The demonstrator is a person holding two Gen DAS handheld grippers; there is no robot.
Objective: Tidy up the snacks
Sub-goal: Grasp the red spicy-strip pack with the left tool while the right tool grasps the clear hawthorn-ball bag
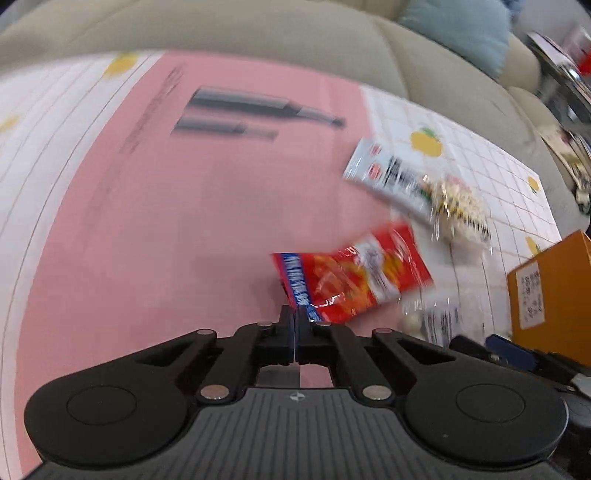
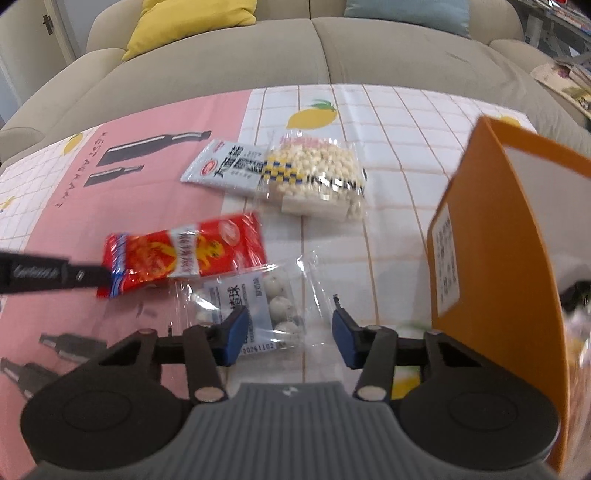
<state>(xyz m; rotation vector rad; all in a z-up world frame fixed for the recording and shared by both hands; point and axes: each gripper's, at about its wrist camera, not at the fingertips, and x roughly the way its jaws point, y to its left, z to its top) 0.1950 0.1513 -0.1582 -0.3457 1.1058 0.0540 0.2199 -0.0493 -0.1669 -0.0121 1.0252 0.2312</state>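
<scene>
My left gripper [image 1: 296,314] is shut on the blue edge of a red snack packet [image 1: 354,273] and holds it just above the pink mat; the packet also shows in the right wrist view [image 2: 188,253], with the left gripper's black finger [image 2: 55,275] at its left end. My right gripper [image 2: 288,330] is open over a clear bag of white balls [image 2: 255,302]. A white-grey packet [image 2: 225,168] and a clear bag of pale puffs [image 2: 317,177] lie farther back. An orange box [image 2: 495,266] stands at the right.
A pink and white lemon-print cloth [image 2: 402,147] covers the table. A beige sofa [image 2: 280,51] with a yellow cushion [image 2: 184,22] and a blue cushion [image 2: 406,11] runs along the far edge. Shelves with clutter [image 1: 565,74] stand at the far right.
</scene>
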